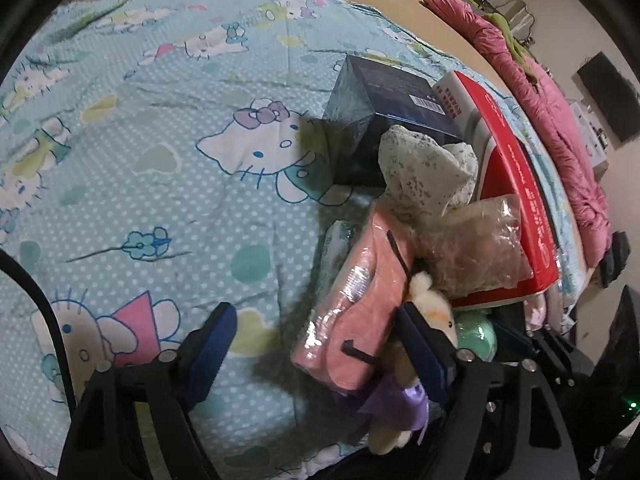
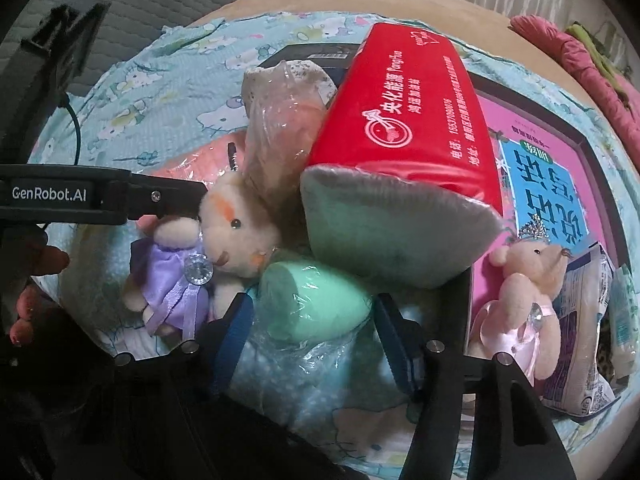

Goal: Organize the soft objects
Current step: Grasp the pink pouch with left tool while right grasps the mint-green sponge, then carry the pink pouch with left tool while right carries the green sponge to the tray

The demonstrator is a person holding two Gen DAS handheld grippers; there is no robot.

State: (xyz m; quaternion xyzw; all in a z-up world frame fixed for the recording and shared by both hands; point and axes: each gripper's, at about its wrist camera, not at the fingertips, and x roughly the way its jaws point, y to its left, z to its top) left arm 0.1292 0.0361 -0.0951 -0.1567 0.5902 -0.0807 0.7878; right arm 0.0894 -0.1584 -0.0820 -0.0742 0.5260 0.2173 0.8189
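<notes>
Left gripper is spread wide over the Hello Kitty bedsheet, pinching nothing. Right gripper has its fingers either side of the mint green roll; can't tell if it's squeezing. Behind it sit the purple-dress plush and red tissue pack, then a pink quilt by the wall.

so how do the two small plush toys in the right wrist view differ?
The purple-dressed plush lies left of the right gripper, beside the green wrapped roll. The pink-dressed plush lies to the right, on the pink book, and wears a tiara. Both are cream, with a clear gem on the dress.
</notes>
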